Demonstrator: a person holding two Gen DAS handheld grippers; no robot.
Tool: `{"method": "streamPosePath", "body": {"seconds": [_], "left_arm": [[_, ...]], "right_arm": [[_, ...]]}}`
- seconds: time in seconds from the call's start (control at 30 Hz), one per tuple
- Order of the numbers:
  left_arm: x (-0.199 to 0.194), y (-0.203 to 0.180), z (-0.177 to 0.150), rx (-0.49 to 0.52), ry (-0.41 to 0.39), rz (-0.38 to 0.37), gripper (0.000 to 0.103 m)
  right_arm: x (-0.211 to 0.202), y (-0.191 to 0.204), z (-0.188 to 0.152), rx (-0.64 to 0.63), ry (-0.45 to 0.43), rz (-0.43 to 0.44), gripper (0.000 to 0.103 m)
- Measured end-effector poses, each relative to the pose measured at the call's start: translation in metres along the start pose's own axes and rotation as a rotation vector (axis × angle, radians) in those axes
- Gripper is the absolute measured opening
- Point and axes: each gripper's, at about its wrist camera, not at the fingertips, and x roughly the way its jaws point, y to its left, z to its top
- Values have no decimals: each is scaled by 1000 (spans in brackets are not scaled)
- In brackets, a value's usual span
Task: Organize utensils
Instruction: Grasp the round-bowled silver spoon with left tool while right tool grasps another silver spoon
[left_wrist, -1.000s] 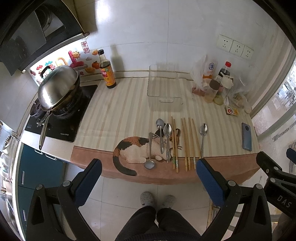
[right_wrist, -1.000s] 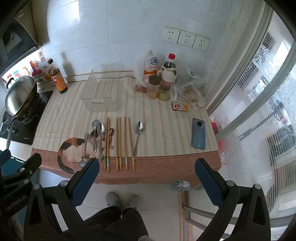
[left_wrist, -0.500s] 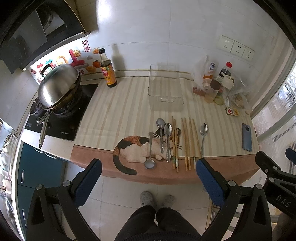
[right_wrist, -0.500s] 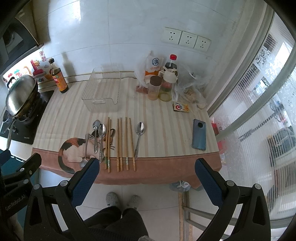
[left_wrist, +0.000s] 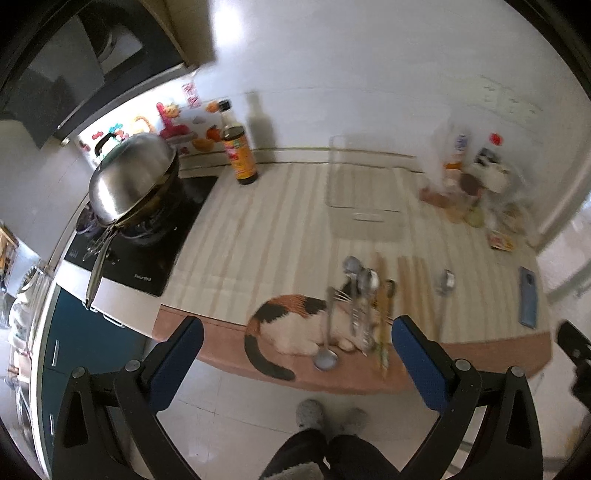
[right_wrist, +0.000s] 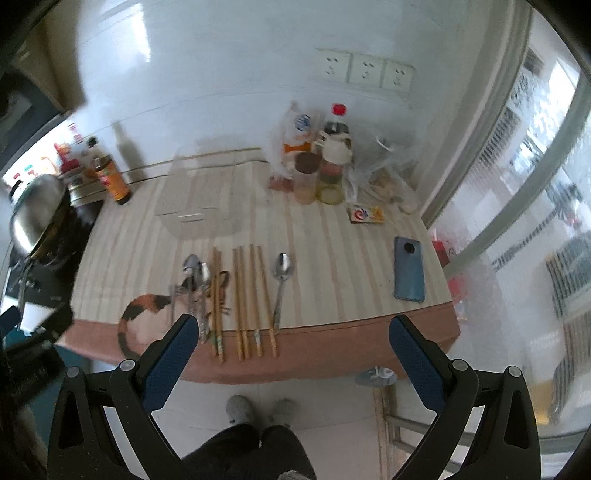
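While both hand-held grippers (left_wrist: 297, 345) (right_wrist: 290, 345) gape empty, phone (right_wrist: 408, 268) lies beside spoon (right_wrist: 281, 280).

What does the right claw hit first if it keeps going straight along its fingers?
Probably the chopsticks or the lone spoon beside them on the counter. They lie near the middle of the right wrist view, between the open fingers of the right claw. Depth is unclear in the blur.
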Motion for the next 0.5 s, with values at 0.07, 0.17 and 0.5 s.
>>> {"method": "streamPosePath", "body": {"seconds": [0.07,0.17,0.5], "left_arm": [[23,6,3,-18,36,20,103],[66,12,3,-51,107,43,103],[195,2,-28,-89,452,-64,95]], "right_arm": [[23,-9,1,30,24,-6,103],[60,-20,4,60,67,-17,102],[182,-33,5,72,246,4,69]]}}
